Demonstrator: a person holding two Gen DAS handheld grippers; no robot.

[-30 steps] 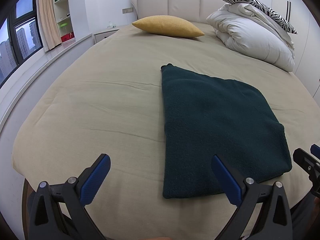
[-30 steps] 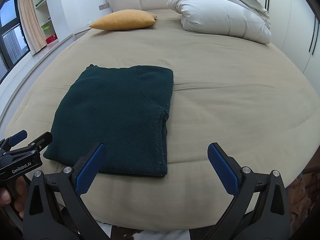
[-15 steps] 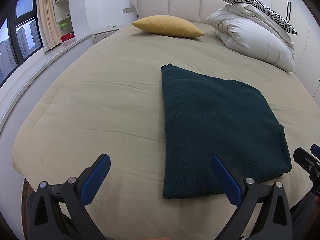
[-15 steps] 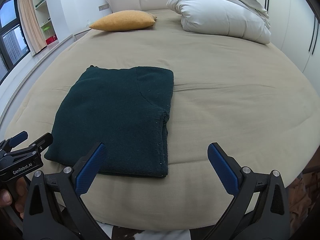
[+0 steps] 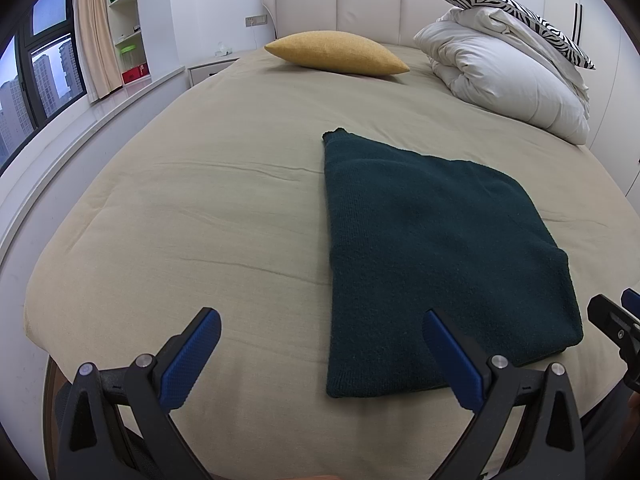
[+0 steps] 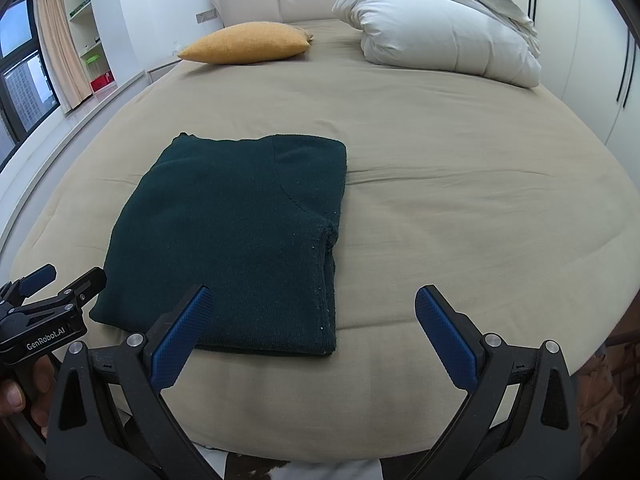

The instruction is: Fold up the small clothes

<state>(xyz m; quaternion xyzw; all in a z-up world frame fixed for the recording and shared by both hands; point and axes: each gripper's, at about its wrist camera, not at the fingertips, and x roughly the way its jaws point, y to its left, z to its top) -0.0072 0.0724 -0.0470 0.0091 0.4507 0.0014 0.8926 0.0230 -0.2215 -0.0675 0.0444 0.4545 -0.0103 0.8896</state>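
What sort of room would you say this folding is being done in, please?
Almost certainly a home bedroom: a large bed with a padded headboard, a yellow pillow and a bundled white duvet.

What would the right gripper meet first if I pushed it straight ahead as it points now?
Probably bare bed cover: the open right gripper points past the folded dark green sweater, whose right edge lies just left of centre. Depth is hard to judge.

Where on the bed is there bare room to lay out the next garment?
Bare sheet left of the sweater, up to the yellow pillow; also right of it, below the duvet. The head end is crowded.
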